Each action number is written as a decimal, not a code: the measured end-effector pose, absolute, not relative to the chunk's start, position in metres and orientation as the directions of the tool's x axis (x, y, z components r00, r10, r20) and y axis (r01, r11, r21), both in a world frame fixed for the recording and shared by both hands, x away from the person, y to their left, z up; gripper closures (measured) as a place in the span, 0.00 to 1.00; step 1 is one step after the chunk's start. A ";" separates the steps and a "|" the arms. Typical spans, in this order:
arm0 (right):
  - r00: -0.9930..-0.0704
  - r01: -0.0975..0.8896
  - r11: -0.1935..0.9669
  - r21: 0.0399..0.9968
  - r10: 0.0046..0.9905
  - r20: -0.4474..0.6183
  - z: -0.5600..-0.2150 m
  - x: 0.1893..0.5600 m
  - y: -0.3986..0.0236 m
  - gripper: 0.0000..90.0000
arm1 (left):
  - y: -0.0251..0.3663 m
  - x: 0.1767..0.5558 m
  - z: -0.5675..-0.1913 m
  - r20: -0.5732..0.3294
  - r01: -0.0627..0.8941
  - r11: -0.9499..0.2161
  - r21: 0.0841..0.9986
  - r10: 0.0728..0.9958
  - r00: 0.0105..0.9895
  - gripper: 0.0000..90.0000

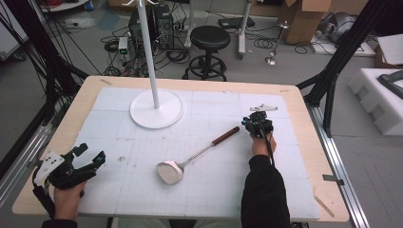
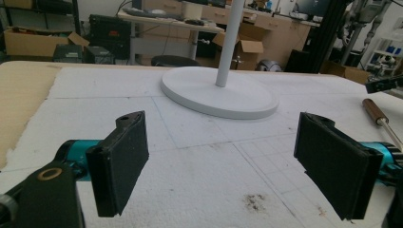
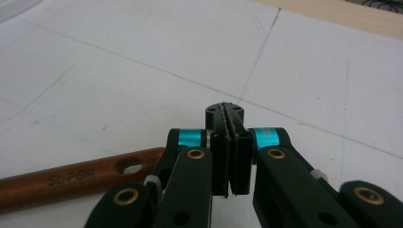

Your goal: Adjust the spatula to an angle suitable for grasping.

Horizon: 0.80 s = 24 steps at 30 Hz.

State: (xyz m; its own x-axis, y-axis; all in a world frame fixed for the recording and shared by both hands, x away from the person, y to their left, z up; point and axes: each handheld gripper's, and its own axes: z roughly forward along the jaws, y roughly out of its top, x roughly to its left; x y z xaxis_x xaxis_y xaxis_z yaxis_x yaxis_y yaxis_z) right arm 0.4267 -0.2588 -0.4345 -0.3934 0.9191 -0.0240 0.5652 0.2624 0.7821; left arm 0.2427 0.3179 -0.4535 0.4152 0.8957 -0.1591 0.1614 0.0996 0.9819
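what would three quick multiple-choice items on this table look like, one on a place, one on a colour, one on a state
1. Where does the ladle lie?
A. On the white mat, between the two hand-held grippers
B. On the stand's base
C. On the floor by the stool

2. What colour is the ladle's handle?
A. Blue
B. Brown
C. White

3. How do the jaws of the right hand-held gripper stand?
A. Wide open
B. Shut on the handle
C. Shut, with nothing between them

Answers:
1. A: the high view shows it flat on the mat, in front of the stand, with the left hand-held gripper far to its left.
2. B: the right gripper view shows a brown wooden grip.
3. C: the pads meet face to face, and the handle lies beside them.
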 end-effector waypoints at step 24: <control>-0.500 0.613 0.245 0.751 0.856 0.130 -0.450 0.410 -0.249 1.00 | 0.319 0.243 -0.453 -0.171 0.169 0.108 0.980 0.893 0.416 0.21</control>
